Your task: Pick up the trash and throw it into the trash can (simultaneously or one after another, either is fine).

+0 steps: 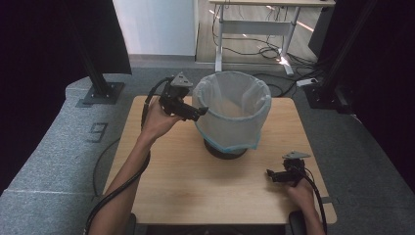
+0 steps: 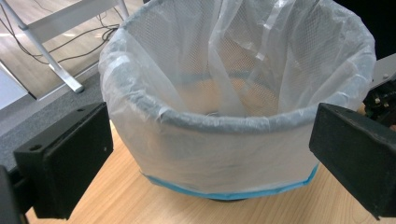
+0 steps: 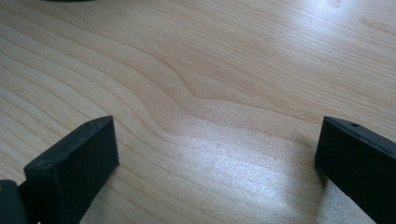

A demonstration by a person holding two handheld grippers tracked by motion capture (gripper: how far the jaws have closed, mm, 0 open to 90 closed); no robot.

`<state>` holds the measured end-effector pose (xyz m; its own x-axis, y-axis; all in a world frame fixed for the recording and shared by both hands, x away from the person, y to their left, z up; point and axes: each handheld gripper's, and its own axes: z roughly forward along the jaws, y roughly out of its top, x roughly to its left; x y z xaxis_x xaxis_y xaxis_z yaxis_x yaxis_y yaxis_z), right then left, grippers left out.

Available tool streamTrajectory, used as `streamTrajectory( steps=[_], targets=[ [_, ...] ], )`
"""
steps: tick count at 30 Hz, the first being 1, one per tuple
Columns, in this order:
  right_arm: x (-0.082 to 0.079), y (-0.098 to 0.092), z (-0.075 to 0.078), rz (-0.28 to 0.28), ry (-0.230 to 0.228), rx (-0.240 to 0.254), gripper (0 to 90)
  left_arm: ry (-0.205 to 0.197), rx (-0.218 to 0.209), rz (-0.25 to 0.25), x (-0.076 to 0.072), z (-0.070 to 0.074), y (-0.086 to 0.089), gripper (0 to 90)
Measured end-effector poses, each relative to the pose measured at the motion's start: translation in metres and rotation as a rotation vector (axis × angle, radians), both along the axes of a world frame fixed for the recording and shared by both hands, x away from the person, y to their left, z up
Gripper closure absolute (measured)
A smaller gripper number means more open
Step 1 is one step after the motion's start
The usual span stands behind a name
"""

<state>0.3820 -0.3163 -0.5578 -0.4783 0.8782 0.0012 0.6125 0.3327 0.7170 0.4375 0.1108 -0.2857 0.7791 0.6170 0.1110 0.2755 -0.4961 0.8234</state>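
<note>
Your left gripper [image 1: 199,112], jaws wide, nears the liner [image 2: 219,154]; grab crookedly and you drag the bin [image 1: 226,151] over, right gripper [image 1: 270,175] wide too

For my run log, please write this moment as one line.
left hand-held gripper: open, at bin bag rim | right hand-held gripper: open, low over table | bin: lined

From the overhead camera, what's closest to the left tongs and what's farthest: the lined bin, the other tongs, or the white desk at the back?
1. Lined bin, just right of the left tongs, at its rim.
2. Right tongs, near the table's front right corner.
3. White desk, on the floor beyond the table.
</note>
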Motion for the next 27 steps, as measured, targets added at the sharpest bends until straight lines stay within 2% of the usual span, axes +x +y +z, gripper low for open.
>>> streamTrajectory(
  steps=[17,27],
  targets=[
    [0.000,0.001,0.000,-0.005,0.000,0.000,0.0,0.013,-0.032,0.037,-0.011,-0.021,0.035,0.0],
    [0.000,0.001,0.000,-0.005,-0.001,0.000,0.0,0.015,-0.039,0.065,-0.018,-0.043,0.054,0.0]
  ],
)
